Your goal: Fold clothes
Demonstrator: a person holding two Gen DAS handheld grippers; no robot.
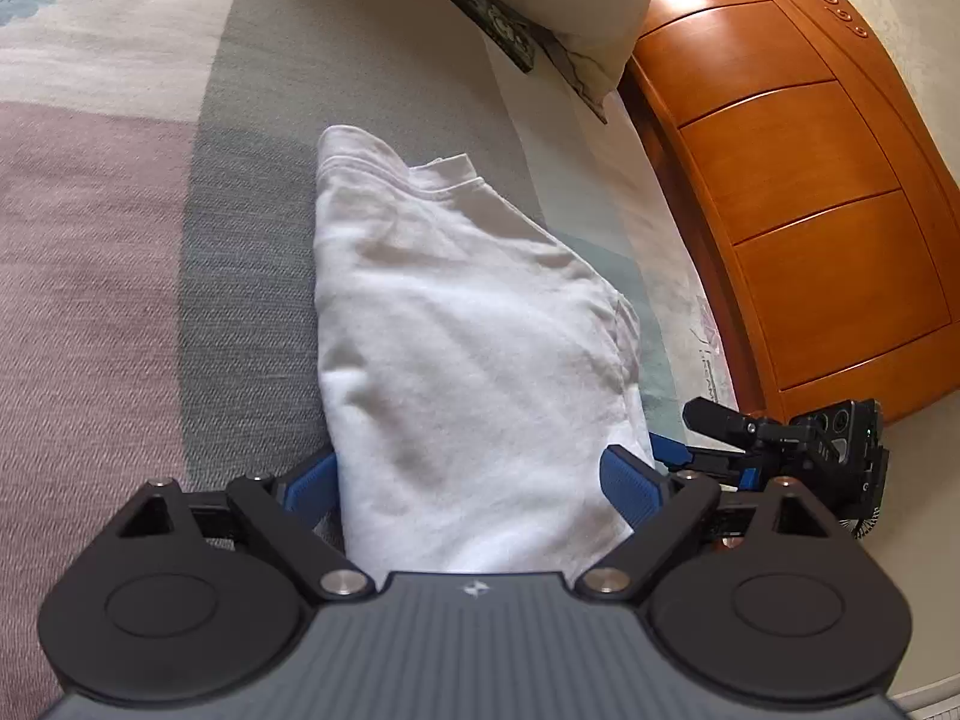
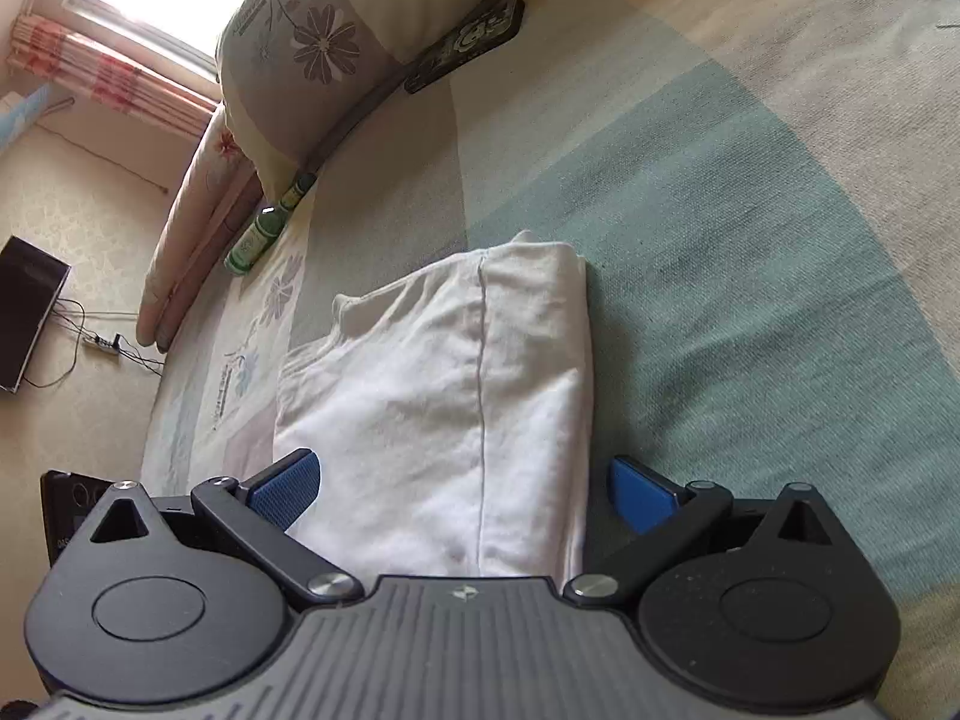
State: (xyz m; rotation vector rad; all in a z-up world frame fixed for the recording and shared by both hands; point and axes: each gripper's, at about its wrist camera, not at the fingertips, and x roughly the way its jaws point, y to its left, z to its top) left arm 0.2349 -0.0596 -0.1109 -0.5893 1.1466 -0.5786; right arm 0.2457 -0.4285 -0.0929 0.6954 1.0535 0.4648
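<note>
A white folded garment (image 1: 456, 324) lies flat on the striped bedspread (image 1: 228, 312), its collar end away from me. My left gripper (image 1: 471, 483) stands open astride its near end, one blue pad (image 1: 630, 486) at each side edge and the cloth between them. In the right wrist view the same garment (image 2: 432, 396) runs away from my right gripper (image 2: 462, 492), which is open too: its left pad (image 2: 282, 492) sits over the cloth's edge, and its right pad stands clear of the folded edge. The right gripper (image 1: 690, 435) also shows at the garment's right side in the left wrist view.
A flowered pillow (image 2: 312, 54) and a rolled quilt (image 2: 186, 228) lie at the head of the bed. A green bottle (image 2: 264, 234) and a dark patterned case (image 2: 468, 48) rest beside them. An orange wooden headboard (image 1: 798, 180) borders the bed. A cabled power strip (image 2: 102, 342) lies on the floor.
</note>
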